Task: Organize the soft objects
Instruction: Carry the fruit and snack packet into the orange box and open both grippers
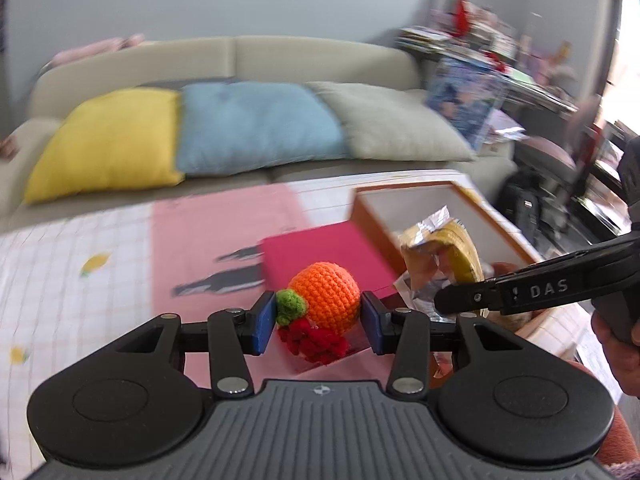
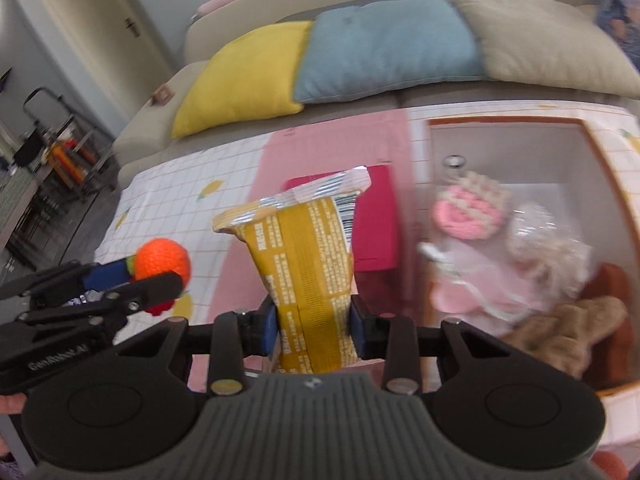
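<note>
My left gripper (image 1: 318,322) is shut on an orange crocheted ball (image 1: 325,298) with a green leaf and a red tuft, held above the table; it also shows at the left of the right wrist view (image 2: 162,261). My right gripper (image 2: 314,330) is shut on a yellow snack packet (image 2: 306,264), held upright; the packet shows in the left wrist view (image 1: 444,252) beside the right gripper's finger (image 1: 520,292). A white box with an orange rim (image 2: 608,184) holds a pink crocheted piece (image 2: 468,216), pink cloth and a brown plush (image 2: 560,332).
A magenta flat item (image 2: 376,220) lies on the pink mat (image 1: 212,248) over the checked tablecloth (image 1: 72,264). A sofa behind carries yellow (image 1: 108,140), blue (image 1: 256,124) and beige cushions. Cluttered shelves (image 1: 500,52) stand at the right.
</note>
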Demonstrator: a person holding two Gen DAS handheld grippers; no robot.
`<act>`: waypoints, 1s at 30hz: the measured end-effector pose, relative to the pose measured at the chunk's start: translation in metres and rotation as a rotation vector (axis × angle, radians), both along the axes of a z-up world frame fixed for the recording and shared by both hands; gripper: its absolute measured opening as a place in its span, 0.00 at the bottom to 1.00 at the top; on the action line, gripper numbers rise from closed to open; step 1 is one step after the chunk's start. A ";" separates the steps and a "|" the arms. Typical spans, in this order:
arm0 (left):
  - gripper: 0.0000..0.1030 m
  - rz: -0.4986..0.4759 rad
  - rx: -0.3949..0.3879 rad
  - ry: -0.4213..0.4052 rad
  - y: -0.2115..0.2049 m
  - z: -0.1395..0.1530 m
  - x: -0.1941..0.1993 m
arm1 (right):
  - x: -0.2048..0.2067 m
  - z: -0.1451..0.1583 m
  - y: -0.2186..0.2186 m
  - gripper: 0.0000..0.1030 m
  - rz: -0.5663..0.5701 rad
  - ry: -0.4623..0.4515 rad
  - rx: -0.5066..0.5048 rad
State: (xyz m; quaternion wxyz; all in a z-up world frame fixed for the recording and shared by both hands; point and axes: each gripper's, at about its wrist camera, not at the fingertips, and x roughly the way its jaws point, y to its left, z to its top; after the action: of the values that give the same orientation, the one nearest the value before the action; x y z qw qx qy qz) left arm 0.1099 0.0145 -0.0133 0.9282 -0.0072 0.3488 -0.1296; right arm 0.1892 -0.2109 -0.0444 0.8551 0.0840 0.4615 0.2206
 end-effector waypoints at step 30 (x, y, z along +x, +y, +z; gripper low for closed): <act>0.50 -0.484 0.339 0.211 -0.178 -0.074 0.181 | 0.182 -0.065 -0.098 0.23 0.059 -0.105 -0.405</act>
State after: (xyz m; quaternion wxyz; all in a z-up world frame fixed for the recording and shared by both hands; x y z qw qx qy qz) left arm 0.2910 -0.1632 -0.0873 0.8171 0.2176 0.4512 -0.2853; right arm 0.3715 -0.3089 -0.1096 0.8706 -0.1148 0.4535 0.1524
